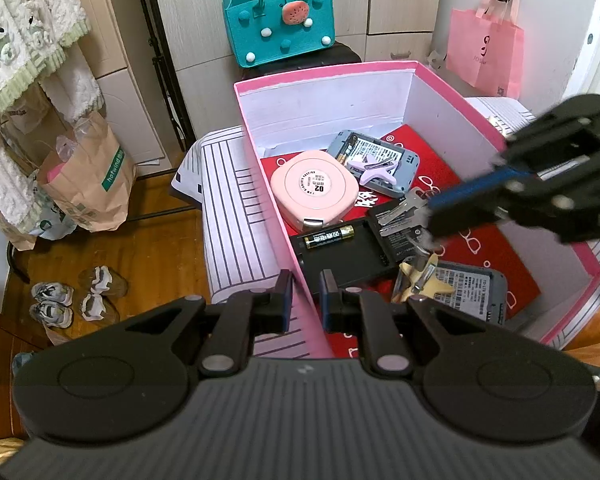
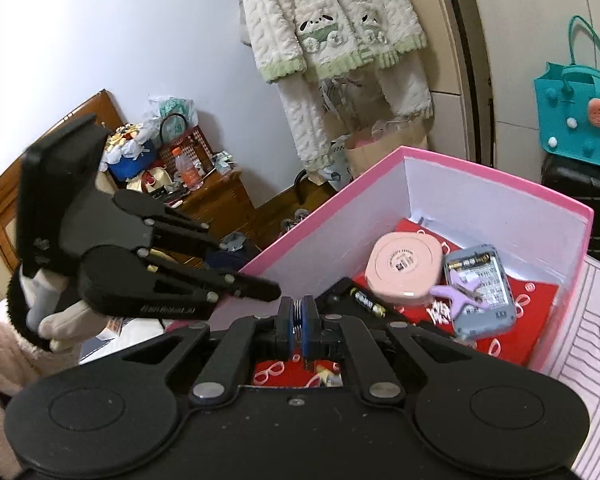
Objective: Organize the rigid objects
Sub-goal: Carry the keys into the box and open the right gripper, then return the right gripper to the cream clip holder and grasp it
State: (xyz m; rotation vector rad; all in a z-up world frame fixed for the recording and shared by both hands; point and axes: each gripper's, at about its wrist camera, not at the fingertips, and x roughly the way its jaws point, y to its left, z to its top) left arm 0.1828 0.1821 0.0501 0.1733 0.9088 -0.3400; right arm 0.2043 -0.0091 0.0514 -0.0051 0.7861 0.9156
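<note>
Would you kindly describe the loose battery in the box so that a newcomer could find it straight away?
Start at the pink box with white inner walls and a red patterned lining. Near its left wall lies a rounded pink case; just in front of that sits a flat black tray. The battery lies on its side on that tray: a small black-and-gold cylinder, unlike the flat items around it.

Right gripper [image 1: 432, 216] motion-blurred — keys [image 1: 404, 210] half hidden under its fingers [image 1: 472, 190]; labels unreadable.
</note>
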